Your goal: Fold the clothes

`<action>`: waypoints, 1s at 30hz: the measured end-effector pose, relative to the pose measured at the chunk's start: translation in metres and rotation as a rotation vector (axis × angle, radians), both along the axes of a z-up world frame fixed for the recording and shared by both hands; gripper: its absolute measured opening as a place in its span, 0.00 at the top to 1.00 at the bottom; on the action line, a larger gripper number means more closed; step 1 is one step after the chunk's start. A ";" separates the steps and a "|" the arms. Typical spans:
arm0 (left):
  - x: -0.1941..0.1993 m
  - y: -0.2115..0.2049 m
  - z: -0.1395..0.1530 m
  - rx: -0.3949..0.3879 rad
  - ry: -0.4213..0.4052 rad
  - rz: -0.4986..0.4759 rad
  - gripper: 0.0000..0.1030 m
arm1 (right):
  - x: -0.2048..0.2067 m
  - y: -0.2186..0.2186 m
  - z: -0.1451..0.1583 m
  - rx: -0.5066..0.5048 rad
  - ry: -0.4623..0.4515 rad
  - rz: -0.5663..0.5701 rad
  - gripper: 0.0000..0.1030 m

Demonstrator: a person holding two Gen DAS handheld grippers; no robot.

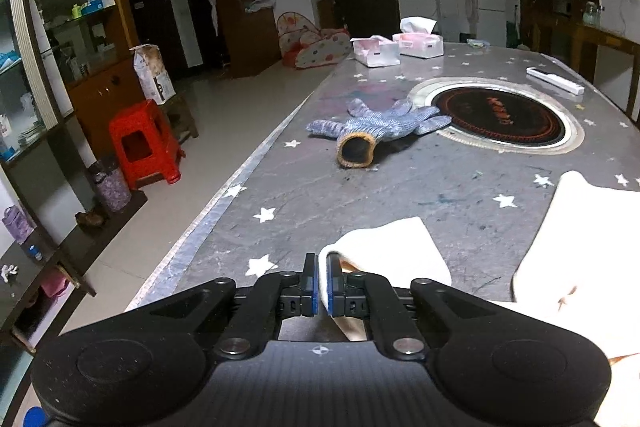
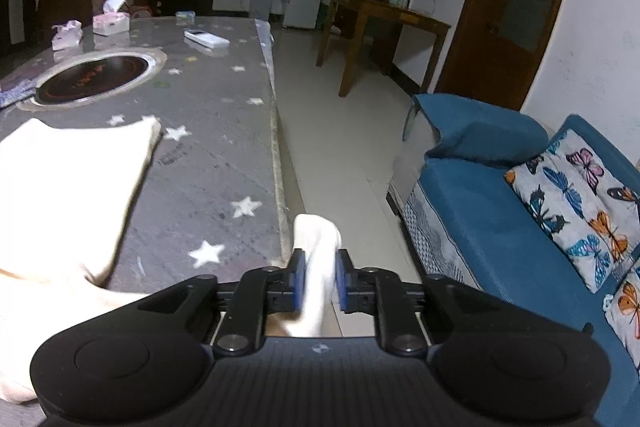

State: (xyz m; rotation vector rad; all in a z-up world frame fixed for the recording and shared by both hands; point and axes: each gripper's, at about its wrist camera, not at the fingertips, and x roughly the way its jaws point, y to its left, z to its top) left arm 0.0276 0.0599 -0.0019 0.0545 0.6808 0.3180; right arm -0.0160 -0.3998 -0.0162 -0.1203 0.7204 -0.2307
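Left claw point(image 1: 322, 269) and right claw point(image 2: 320, 263) each pinching cream garment point(image 2: 68, 183), right at table edge point(image 2: 276, 155)

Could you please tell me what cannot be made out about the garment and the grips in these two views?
- White garment: type unclear; left view's right edge crops it, motion blurs it.
- Left gripper: cloth between the fingers hardly visible.
- Right gripper: garment's lower part hidden behind its body.

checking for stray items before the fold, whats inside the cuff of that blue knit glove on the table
The blue knit glove lies on the table with its tan-rimmed cuff open toward the left camera. Only a dark hollow shows inside; nothing is visible there, and deeper in, the knit hides the rest.
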 end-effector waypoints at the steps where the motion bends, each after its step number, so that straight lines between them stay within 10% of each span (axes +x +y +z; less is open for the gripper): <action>1: 0.000 0.002 -0.001 0.000 0.004 0.016 0.96 | 0.000 0.002 0.003 -0.003 -0.006 0.009 0.84; 12: 0.004 0.002 -0.003 0.015 0.048 0.030 0.87 | 0.015 0.032 0.023 0.063 -0.029 0.149 0.80; 22: 0.009 -0.004 0.024 0.012 -0.010 -0.021 0.50 | 0.042 0.058 0.026 0.100 -0.006 0.266 0.79; 30: 0.040 -0.033 0.032 -0.175 0.020 -0.267 0.48 | 0.077 0.067 0.014 0.162 0.034 0.317 0.74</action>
